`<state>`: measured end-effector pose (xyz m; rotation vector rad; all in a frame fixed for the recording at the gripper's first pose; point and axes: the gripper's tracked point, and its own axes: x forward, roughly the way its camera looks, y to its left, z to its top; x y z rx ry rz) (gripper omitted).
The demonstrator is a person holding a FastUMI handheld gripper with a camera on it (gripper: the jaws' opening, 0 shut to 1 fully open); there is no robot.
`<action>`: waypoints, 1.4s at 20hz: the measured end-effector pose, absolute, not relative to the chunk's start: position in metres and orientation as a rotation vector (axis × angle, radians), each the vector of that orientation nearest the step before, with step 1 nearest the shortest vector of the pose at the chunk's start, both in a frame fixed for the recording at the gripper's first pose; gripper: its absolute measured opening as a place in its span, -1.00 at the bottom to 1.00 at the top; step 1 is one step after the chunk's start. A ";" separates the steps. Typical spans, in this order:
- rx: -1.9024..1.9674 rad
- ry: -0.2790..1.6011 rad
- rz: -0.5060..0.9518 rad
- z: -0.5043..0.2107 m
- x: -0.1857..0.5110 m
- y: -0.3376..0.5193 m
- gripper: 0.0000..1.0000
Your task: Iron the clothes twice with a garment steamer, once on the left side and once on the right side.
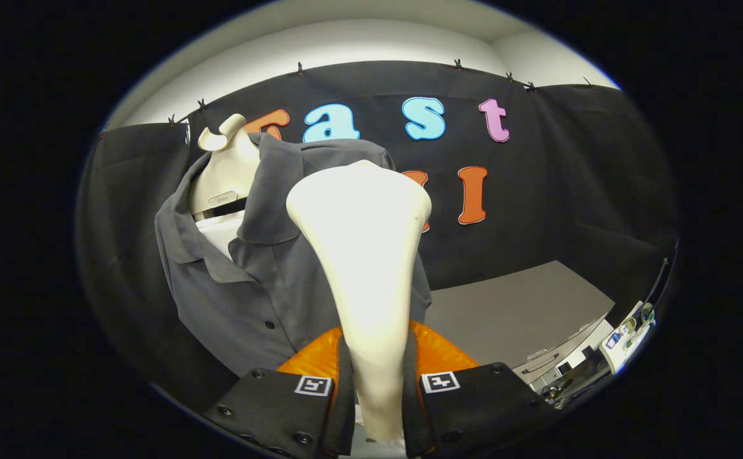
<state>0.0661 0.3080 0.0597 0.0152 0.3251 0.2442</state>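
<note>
A cream garment steamer (362, 255) is held upright between the fingers of the gripper (376, 382), its narrow handle pinched from both sides and its broad head raised well above them. Just beyond the steamer head a grey button-up shirt (244, 299) is seen, hung on a cream hanger stand (222, 172) with a hook at the top; whether the head touches the cloth cannot be told. A white piece is visible inside the open collar. To the right of the shirt a grey tabletop (512, 312) is seen, with small devices at its far right corner.
</note>
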 end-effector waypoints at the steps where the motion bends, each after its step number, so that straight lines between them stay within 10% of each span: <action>1: 0.011 0.332 0.243 0.056 0.069 0.311 -0.25; 28: -0.080 0.631 0.209 -0.129 0.082 0.313 -0.24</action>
